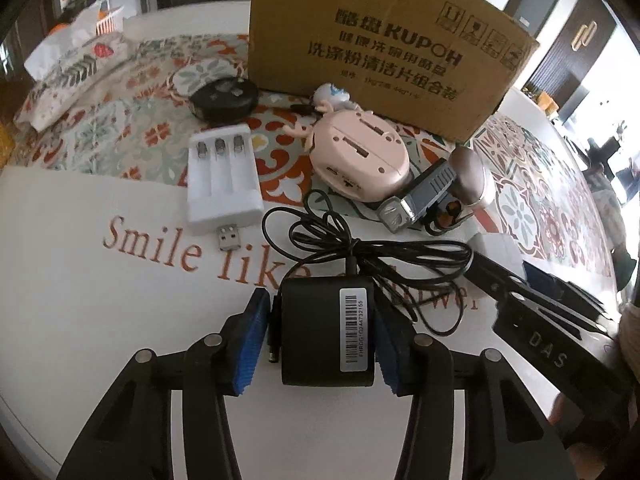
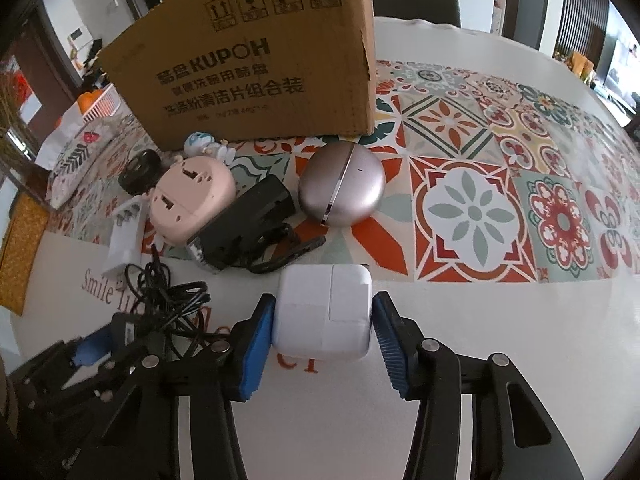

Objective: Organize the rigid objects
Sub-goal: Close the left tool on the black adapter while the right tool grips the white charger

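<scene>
Left wrist view: the left gripper (image 1: 320, 334) is clenched on a black power adapter (image 1: 327, 330), its blue pads (image 1: 249, 344) pressed against both sides; a barcode sticker faces up and the tangled black cable (image 1: 360, 246) trails ahead over the white table (image 1: 80, 300). Farther on lie a white battery charger (image 1: 224, 178), a pink round device (image 1: 360, 160), a black round case (image 1: 224, 98) and a cardboard box (image 1: 384, 40) on the patterned cloth (image 1: 120, 132). At the right edge the right gripper (image 1: 532, 304) comes in.

Right wrist view: the right gripper (image 2: 322, 340) brackets a white cube charger (image 2: 323, 314) resting on the table (image 2: 500, 360). One pad (image 2: 256, 348) touches its side; the other pad (image 2: 390, 350) stands just off it, so the grasp is not complete. Beyond sit a metallic oval case (image 2: 342, 184), a black flashlight (image 2: 244, 226) and the box (image 2: 248, 52).
</scene>
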